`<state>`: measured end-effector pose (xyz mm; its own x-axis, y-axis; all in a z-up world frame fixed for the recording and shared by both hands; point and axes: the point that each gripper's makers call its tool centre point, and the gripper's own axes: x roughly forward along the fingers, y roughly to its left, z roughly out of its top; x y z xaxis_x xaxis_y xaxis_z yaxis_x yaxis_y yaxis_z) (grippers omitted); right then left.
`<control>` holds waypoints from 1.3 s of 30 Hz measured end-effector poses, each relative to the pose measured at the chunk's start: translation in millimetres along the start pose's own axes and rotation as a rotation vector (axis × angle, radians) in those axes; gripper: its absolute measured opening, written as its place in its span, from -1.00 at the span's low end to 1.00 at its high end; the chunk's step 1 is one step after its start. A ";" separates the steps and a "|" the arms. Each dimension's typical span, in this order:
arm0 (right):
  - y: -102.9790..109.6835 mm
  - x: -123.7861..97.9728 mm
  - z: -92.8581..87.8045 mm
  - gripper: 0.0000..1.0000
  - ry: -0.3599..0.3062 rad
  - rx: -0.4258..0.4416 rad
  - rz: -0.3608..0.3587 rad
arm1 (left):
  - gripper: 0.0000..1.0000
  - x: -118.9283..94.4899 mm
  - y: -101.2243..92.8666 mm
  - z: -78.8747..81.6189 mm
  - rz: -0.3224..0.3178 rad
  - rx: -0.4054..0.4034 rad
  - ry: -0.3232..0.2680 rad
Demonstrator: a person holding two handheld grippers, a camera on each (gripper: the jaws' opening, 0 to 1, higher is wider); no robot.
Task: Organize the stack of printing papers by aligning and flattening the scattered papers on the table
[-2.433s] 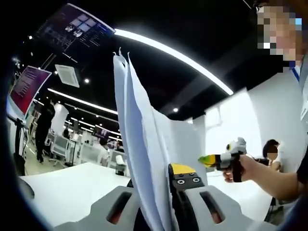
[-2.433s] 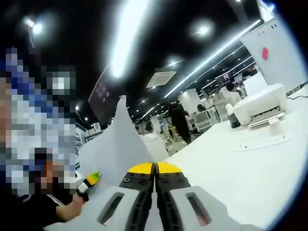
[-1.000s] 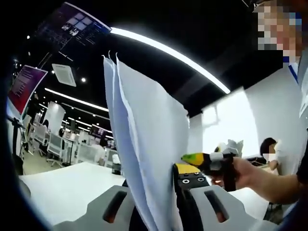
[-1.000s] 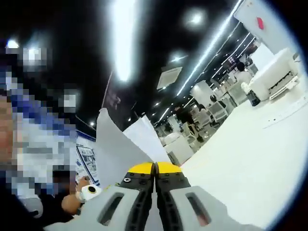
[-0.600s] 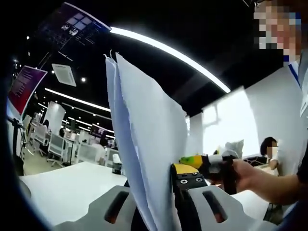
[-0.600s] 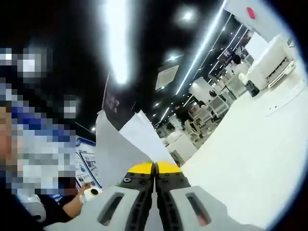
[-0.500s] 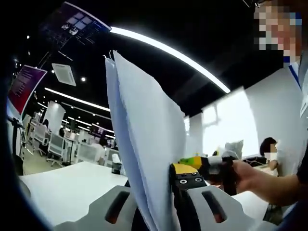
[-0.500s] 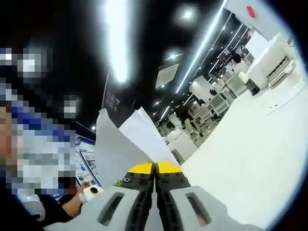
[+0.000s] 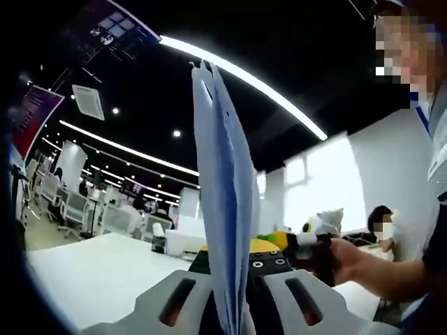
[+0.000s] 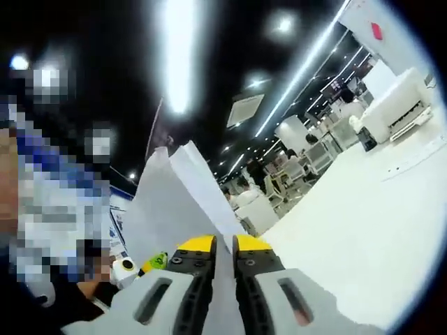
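A stack of white printing papers (image 9: 222, 209) stands upright, edge-on, between the jaws of my left gripper (image 9: 232, 255), which is shut on its lower edge. My right gripper (image 9: 283, 239), held by a person's hand (image 9: 353, 259), has its green-yellow tip close beside the stack on the right. In the right gripper view the same papers (image 10: 171, 202) rise behind and left of my right gripper (image 10: 225, 244). Its yellow-tipped jaws stand slightly parted, open, with white paper showing in the narrow gap. The left gripper (image 10: 155, 262) shows at lower left.
A white table (image 9: 84, 272) lies below, also seen as the broad white table (image 10: 363, 223) to the right. A white printer (image 10: 394, 112) stands at its far end. Office desks, chairs and people fill the background under ceiling light strips.
The paper stack has turned edge-on in the left gripper view. My right gripper's jaws, shut before, have parted a little beside the papers.
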<state>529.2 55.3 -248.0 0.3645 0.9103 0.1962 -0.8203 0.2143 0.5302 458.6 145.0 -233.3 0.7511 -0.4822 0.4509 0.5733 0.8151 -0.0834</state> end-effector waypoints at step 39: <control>35.6 -63.5 26.9 -1.00 0.085 -0.601 0.056 | -0.87 78.4 -15.9 -11.6 -0.420 0.103 0.114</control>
<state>488.7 -4.4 -219.3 0.2976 0.9457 0.1308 -0.9514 0.3051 -0.0419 512.1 90.5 -206.9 0.4942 -0.8060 0.3257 0.8052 0.5657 0.1780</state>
